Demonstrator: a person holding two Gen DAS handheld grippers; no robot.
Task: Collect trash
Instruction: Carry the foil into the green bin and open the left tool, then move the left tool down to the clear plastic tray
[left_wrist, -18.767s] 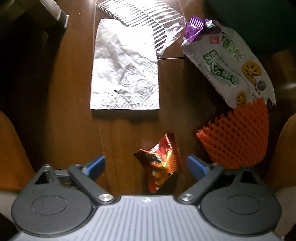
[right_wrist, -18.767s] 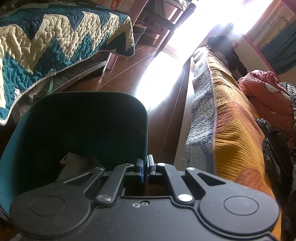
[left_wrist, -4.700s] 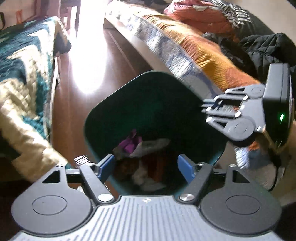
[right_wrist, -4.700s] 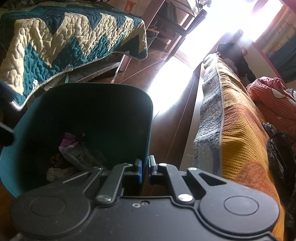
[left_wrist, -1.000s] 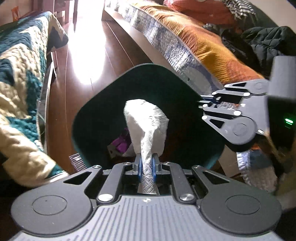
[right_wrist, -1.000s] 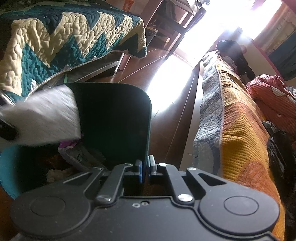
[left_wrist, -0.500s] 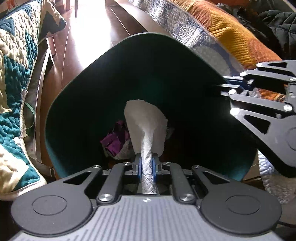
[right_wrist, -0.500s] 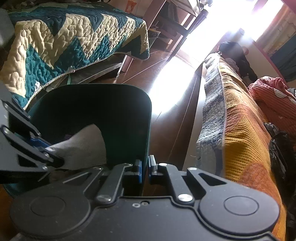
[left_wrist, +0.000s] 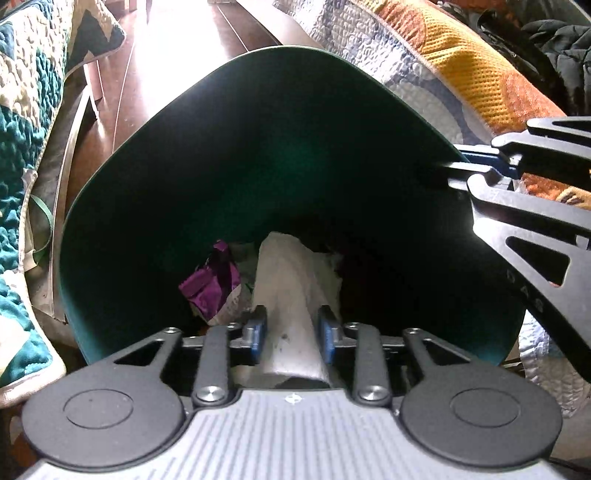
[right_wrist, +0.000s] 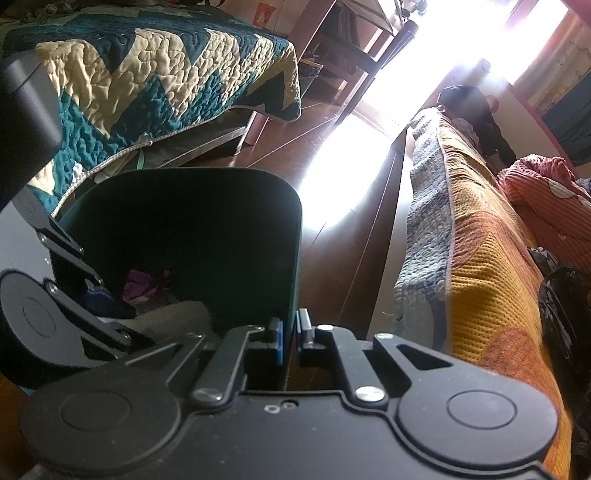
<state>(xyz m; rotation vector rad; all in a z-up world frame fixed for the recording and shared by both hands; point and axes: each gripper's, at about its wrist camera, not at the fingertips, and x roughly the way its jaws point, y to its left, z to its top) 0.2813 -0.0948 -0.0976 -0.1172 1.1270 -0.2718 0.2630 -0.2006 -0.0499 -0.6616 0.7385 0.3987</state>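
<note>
A dark green trash bin (left_wrist: 155, 177) fills the left wrist view. My left gripper (left_wrist: 291, 332) is inside its mouth with the jaws parted; the white napkin (left_wrist: 291, 280) lies loose between the blue pads (left_wrist: 255, 334) and hangs into the bin. A purple wrapper (left_wrist: 214, 280) lies at the bottom beside it. My right gripper (right_wrist: 290, 341) is shut on the bin's rim (right_wrist: 295, 258) and holds the bin tilted. It also shows in the left wrist view (left_wrist: 480, 166) at the right rim. The napkin shows dimly in the right wrist view (right_wrist: 173, 314).
A teal and cream zigzag quilt (right_wrist: 147, 74) covers a bed on the left. A bed with an orange and grey quilt (right_wrist: 480, 277) runs along the right. Dark wood floor (right_wrist: 351, 192) with bright sun glare lies between them. Dark clothes (left_wrist: 554, 44) lie on the right bed.
My left gripper has opened; the napkin, pinched half a second ago, now sits loose between the pads and has sunk lower into the bin. The right gripper has not moved.
</note>
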